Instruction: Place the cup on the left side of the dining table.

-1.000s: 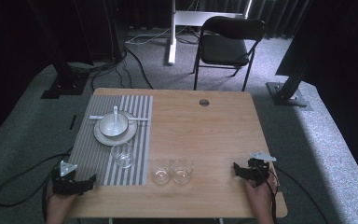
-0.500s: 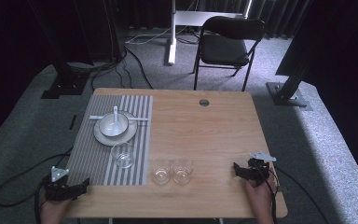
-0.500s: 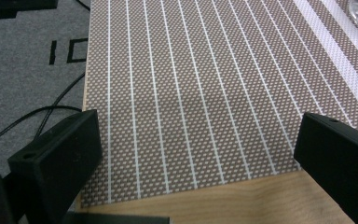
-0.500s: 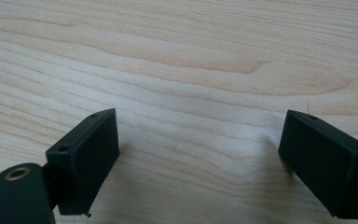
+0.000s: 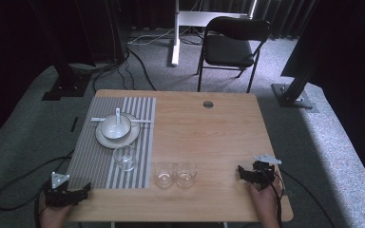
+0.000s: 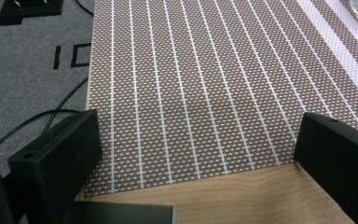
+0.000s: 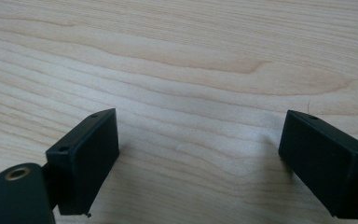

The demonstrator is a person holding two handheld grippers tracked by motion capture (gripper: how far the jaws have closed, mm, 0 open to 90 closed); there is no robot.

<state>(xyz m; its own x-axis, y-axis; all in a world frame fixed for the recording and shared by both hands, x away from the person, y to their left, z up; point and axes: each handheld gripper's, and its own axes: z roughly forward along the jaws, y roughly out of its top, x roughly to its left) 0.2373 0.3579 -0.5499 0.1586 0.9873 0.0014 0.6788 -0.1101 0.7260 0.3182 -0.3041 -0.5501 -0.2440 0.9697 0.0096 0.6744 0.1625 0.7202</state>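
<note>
Table (image 5: 218,137) of pale wood fills the high view, with a striped mat (image 5: 105,161) along its left side. On the mat's far part sits a plate (image 5: 105,139) holding a white bowl (image 5: 115,127), a spoon (image 5: 118,114) leaning in the bowl. A glass (image 5: 125,157) stands on the mat nearer the person. Two more glasses (image 5: 174,174) stand just beside each other on bare wood, right of the mat's near corner. The left gripper (image 5: 78,193) lies at the table's near left corner, at the mat's edge, held by a hand (image 5: 52,216). The right gripper (image 5: 243,172) rests near the right edge, well apart from the glasses, with a hand (image 5: 264,199) behind it. A chair (image 5: 231,45) stands on the carpet beyond the table.

In the left gripper view, the jaws stand wide apart and hold nothing, spread over the mat's (image 6: 205,93) near left corner, where a strip of wood shows. Carpet and a cable (image 6: 28,123) lie to the left.

In the right gripper view, the jaws are likewise wide apart and hold nothing, over bare wood grain (image 7: 177,70).
</note>
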